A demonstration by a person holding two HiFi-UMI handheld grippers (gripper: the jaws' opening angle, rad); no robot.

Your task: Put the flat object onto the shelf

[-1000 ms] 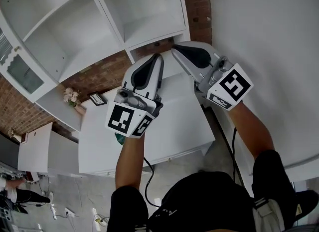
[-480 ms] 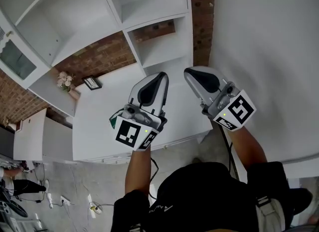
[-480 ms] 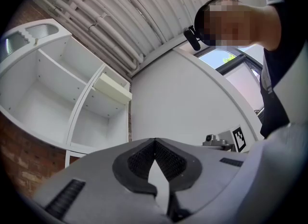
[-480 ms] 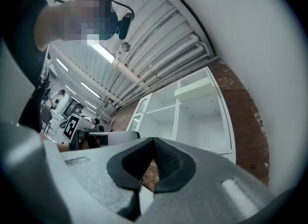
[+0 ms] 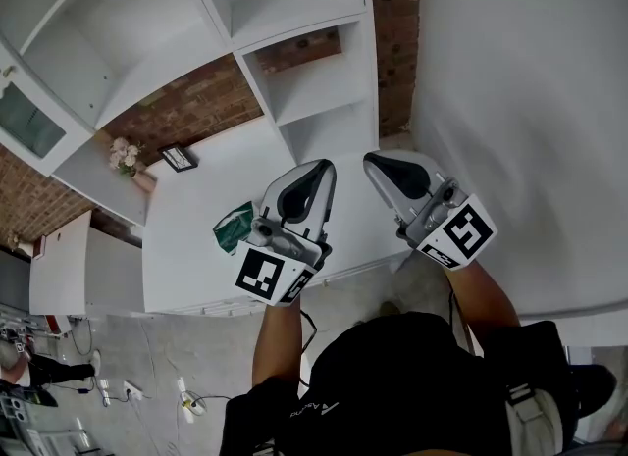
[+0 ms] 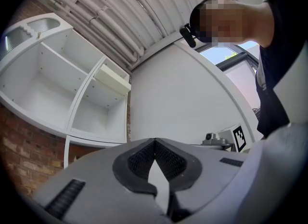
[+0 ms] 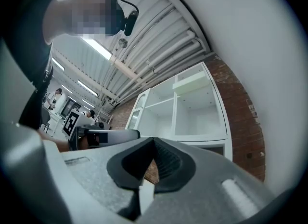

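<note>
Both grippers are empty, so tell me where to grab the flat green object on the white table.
Probably its uncovered edge: the flat green object lies low on the white table, so only a thin rim fits the jaws. Come low with the left gripper.

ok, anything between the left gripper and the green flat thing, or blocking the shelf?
Nothing visible. The green flat object lies on the white counter right beside the shut left gripper; the shelf bays above it look open.
</note>
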